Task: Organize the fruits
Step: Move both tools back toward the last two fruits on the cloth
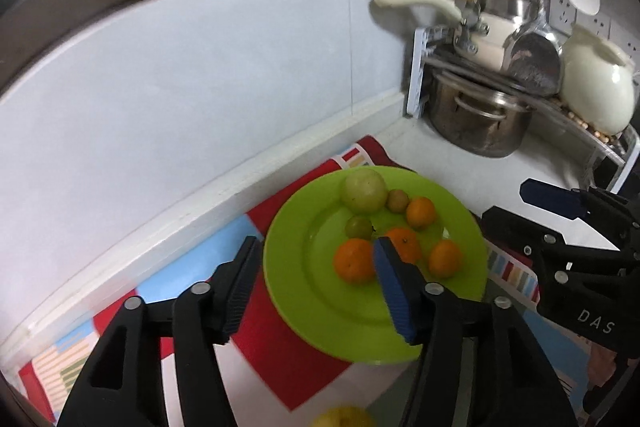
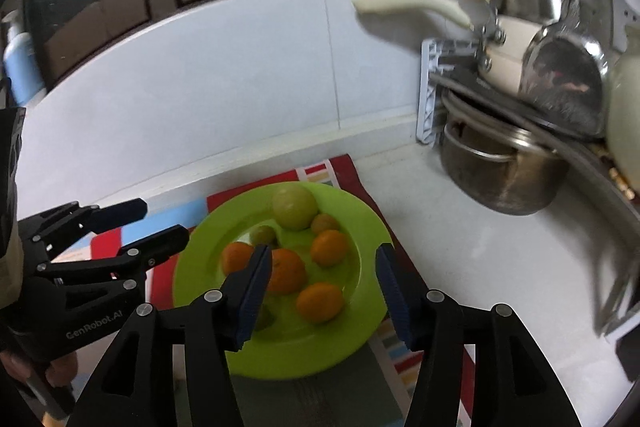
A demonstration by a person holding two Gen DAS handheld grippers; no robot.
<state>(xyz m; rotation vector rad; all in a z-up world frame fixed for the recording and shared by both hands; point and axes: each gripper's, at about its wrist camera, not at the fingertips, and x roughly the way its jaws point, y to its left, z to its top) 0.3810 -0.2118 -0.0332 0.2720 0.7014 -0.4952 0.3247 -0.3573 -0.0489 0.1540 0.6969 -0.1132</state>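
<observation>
A lime green plate (image 1: 304, 291) (image 2: 200, 267) lies on a colourful mat. It holds a big green fruit (image 1: 363, 190) (image 2: 294, 206), two small green ones (image 1: 359, 227) and several oranges (image 1: 353, 259) (image 2: 320, 302). A yellow fruit (image 1: 344, 419) lies on the mat at the bottom edge of the left wrist view. My left gripper (image 1: 316, 287) is open and empty above the plate's near left part. My right gripper (image 2: 320, 291) is open and empty above the plate's near side. Each gripper shows in the other's view: the right (image 1: 516, 205), the left (image 2: 160, 223).
A patterned mat (image 1: 280, 359) covers the white counter. A steel pot (image 1: 476, 119) (image 2: 504, 167), a rack with pans, a ladle and a cream jug (image 1: 596, 87) stand at the back right. A white wall (image 1: 180, 87) runs along the left. A blue bottle (image 2: 20, 63) stands far left.
</observation>
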